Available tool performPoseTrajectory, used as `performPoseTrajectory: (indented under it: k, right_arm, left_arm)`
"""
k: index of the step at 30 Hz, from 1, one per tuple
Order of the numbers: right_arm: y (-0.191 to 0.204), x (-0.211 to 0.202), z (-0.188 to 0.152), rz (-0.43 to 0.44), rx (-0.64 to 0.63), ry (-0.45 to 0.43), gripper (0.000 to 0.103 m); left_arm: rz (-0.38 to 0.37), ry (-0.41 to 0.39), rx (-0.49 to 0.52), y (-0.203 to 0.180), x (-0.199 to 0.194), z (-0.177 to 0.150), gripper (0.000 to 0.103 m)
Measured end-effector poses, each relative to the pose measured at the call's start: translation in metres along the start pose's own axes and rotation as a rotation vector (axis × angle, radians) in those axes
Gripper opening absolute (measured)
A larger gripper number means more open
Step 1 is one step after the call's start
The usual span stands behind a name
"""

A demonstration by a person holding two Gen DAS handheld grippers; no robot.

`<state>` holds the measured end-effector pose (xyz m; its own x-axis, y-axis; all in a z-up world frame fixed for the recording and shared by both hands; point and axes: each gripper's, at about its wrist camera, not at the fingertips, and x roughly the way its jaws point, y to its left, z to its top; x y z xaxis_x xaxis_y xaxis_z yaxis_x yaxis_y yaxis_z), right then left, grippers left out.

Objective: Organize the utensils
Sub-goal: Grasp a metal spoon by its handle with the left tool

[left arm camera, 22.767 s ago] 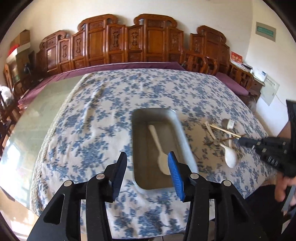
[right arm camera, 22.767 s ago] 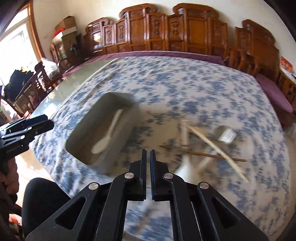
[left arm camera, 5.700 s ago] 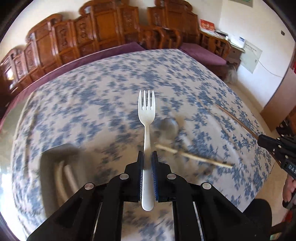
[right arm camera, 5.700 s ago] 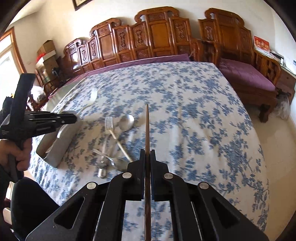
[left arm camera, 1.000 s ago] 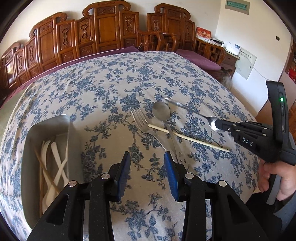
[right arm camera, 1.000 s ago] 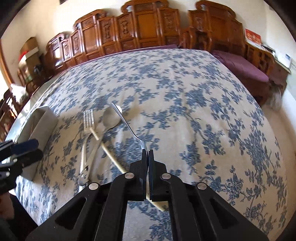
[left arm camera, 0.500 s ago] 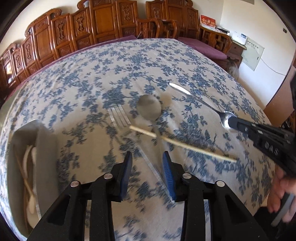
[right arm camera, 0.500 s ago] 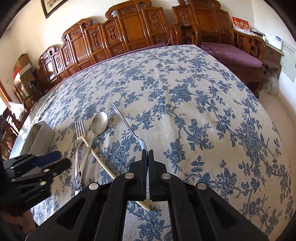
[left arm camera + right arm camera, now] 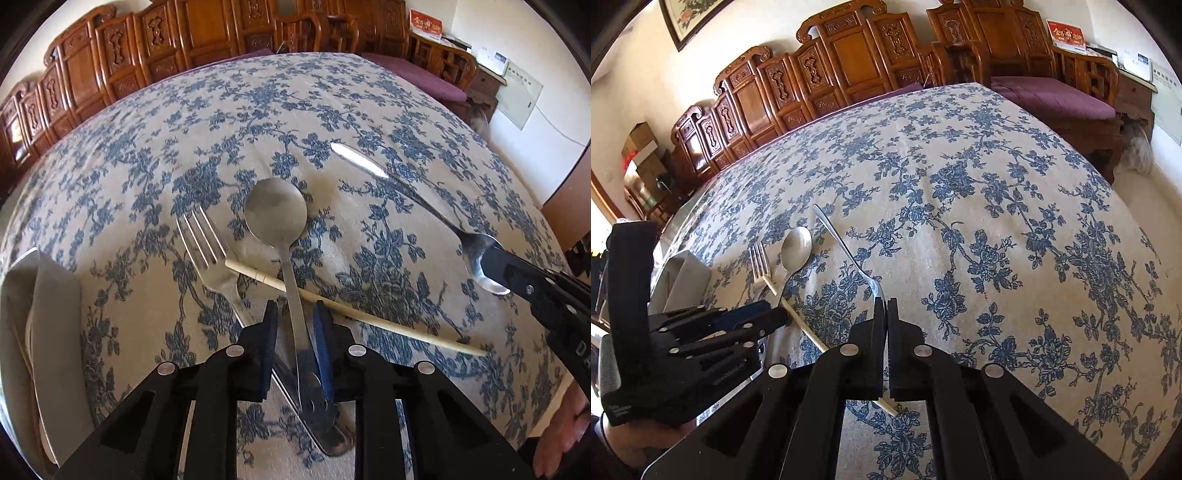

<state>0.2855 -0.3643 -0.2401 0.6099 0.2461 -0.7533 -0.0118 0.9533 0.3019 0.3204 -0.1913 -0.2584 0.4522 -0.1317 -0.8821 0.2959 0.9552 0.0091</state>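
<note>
A large metal spoon [image 9: 275, 210] lies on the flowered tablecloth, its handle crossing a pale chopstick [image 9: 351, 314]. A metal fork [image 9: 207, 243] lies just left of it. My left gripper [image 9: 295, 314] straddles the spoon's handle. Its jaws are closing, with a gap still showing beside the handle. My right gripper [image 9: 886, 306] is shut on the bowl of a small metal spoon [image 9: 846, 247], whose handle points away over the cloth. That held spoon [image 9: 476, 254] appears at the right of the left wrist view. The left gripper [image 9: 775, 314] shows at lower left in the right wrist view.
A grey metal tray [image 9: 55, 295] with white plastic utensils sits at the table's left edge. Carved wooden chairs [image 9: 857, 59] line the far side. A purple-cushioned bench [image 9: 1056, 99] stands at the right. A hand [image 9: 565, 435] holds the right gripper at the near right edge.
The left gripper has come forward and down over the large spoon's handle, and its jaws have narrowed around it. The right gripper still holds the small spoon in about the same place.
</note>
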Motion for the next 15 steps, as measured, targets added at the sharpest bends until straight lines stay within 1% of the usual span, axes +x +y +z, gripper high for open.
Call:
performPoseTrajectory:
  k: [1,2,3,8,15]
  right_arm:
    - [-0.001,0.000,0.000,0.001,0.007,0.000,0.002]
    - [-0.003,0.000,0.000,0.004,0.016,0.000,0.002]
    - [-0.003,0.000,0.000,0.008,0.020,-0.001,0.002]
    - [0.004,-0.001,-0.001,0.006,-0.002,-0.003,0.002]
    - [0.015,-0.004,-0.006,-0.002,-0.037,-0.007,0.002]
  left_arm:
    - [0.001,0.000,0.000,-0.001,0.001,0.002,0.016]
    - [-0.002,0.000,-0.003,-0.001,0.002,0.003,0.009]
    - [0.004,0.003,-0.005,-0.001,0.003,0.004,0.006]
    - [0.012,-0.003,0.013,-0.001,-0.005,-0.001,0.006]
    - [0.006,-0.034,0.022,0.008,-0.034,-0.002,0.006]
